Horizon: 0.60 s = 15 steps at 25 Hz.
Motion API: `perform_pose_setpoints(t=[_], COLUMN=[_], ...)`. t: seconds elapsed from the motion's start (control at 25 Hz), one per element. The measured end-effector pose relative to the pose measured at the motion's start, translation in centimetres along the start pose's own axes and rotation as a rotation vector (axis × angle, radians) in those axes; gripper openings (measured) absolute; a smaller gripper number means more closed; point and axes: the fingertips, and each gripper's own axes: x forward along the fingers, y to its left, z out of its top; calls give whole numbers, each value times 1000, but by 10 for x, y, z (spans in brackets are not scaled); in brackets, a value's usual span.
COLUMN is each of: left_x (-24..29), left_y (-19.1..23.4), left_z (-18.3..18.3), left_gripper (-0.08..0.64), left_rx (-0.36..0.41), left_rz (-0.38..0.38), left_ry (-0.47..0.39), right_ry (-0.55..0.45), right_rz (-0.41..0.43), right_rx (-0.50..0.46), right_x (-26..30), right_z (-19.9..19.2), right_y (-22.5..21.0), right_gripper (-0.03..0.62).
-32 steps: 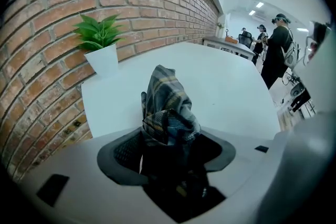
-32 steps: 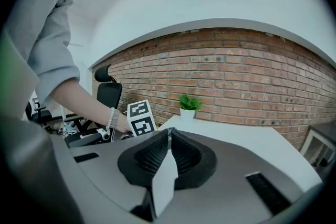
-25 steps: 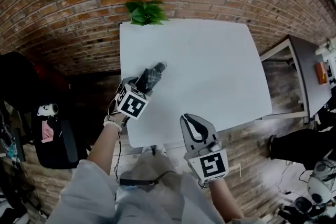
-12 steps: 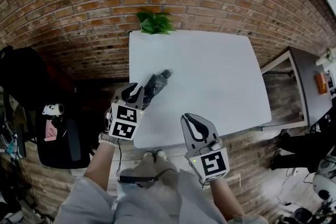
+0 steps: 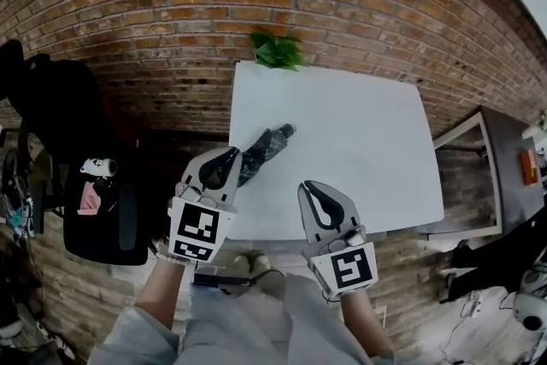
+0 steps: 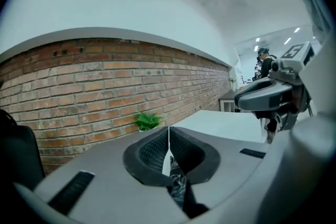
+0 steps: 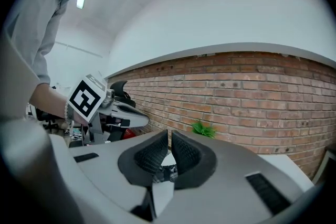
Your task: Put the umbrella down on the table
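Umbrella [image 5: 269, 143] rests on tabletop [image 5: 359, 150]; left gripper [image 5: 229, 156] fingers, just closed, and right gripper [image 5: 312, 191] fingers, together, hold nothing. Best withdrawn without nudging it.

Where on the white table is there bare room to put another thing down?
Nearly all of the table is bare: the wide middle and right side, from the plant by the far edge to the near edge. Only the left edge is taken, where the folded umbrella lies.
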Motion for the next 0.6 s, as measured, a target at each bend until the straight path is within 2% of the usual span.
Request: perform_pose_setpoints(t=[0.28, 0.4, 0.48, 0.6], left_x=[-46, -61, -68, -76], left_y=[-10, -11, -10, -6], left_z=[34, 39, 44, 48], left_gripper=[21, 20, 19, 18], left_rx=[38, 48, 59, 28], left_rz=[46, 56, 65, 75], left_ry=[-94, -110, -128, -151], right_ry=[-62, -80, -74, -37], right_rz=[30, 30, 31, 38], right_rx=[7, 11, 11, 11], right_x=[-3, -6, -7, -6], right_z=[27, 34, 34, 28], right_y=[8, 6, 5, 6], right_gripper=[49, 49, 49, 49])
